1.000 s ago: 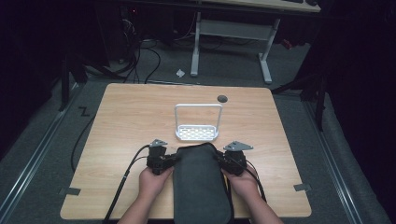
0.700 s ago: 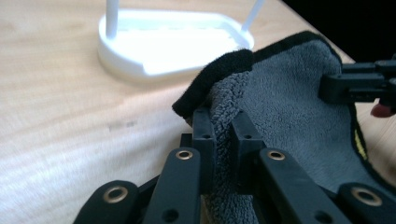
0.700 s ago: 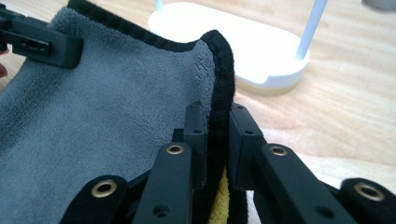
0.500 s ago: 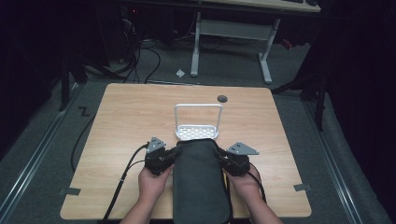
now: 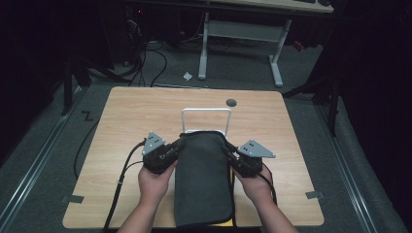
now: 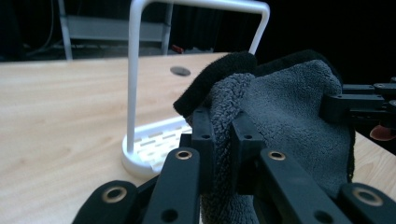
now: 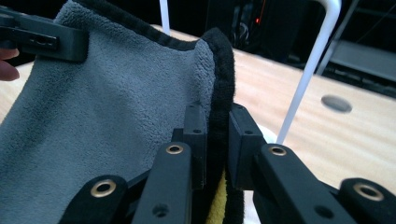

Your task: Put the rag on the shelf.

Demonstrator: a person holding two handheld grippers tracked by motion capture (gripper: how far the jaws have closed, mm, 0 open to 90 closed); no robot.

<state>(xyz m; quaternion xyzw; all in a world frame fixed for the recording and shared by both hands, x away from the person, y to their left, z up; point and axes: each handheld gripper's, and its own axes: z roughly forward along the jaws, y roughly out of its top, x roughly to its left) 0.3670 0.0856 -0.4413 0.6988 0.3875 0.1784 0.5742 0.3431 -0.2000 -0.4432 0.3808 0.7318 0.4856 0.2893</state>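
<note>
A dark grey fleece towel [image 5: 203,179] with a black edge hangs stretched between both grippers above the table's front middle. My left gripper [image 5: 171,150] is shut on its left top corner, the cloth pinched between the jaws, as the left gripper view shows with the towel [image 6: 285,112] and my left gripper [image 6: 223,135]. My right gripper [image 5: 232,154] is shut on the right top corner, seen up close as the towel [image 7: 116,121] in my right gripper [image 7: 214,126]. A white rack [image 5: 206,116] with a tall hoop and slotted base stands just behind the towel; its base [image 6: 154,144] lies close ahead.
The wooden table [image 5: 131,121] has a round grommet hole [image 5: 231,102] at the back. Black cables [image 5: 121,179] trail off the left front. A yellow layer [image 7: 215,205] shows under the towel's edge. Another desk frame [image 5: 243,43] stands on the floor beyond.
Both grippers have carried the towel's top edge a little forward toward the white rack, so it now hides more of the rack's base. Both grips hold unchanged.
</note>
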